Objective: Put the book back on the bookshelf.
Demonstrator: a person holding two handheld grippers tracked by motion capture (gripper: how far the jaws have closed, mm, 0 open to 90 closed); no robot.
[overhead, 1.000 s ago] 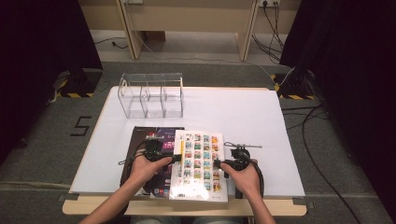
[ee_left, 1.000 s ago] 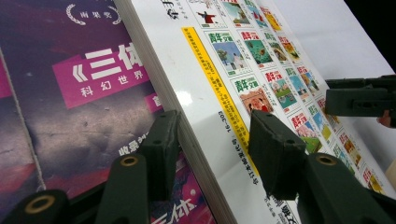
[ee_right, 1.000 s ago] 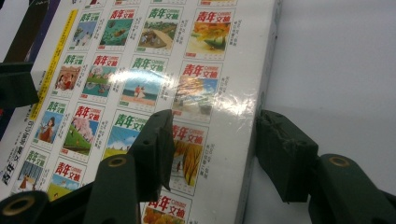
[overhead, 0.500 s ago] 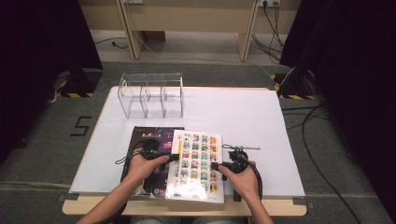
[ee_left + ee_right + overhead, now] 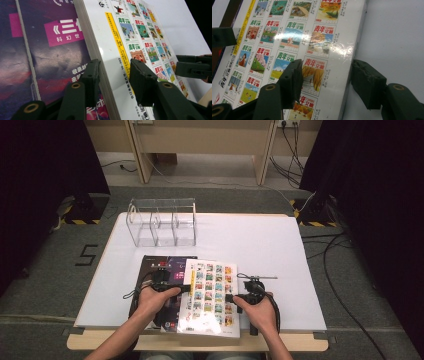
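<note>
The magazine [image 5: 209,295], white with rows of small covers, lies at the table's [image 5: 260,245] near edge, overlapping a dark book [image 5: 159,270] at its 9 o'clock. The left gripper [image 5: 112,77] straddles the magazine's left edge, jaws apart, one under the pages and one above. The right gripper [image 5: 327,82] straddles its right edge, jaws apart too. A clear rack [image 5: 161,221] stands at 11 o'clock.

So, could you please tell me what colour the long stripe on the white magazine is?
Yellow stripe down the white magazine, clearest in the left gripper view.
</note>
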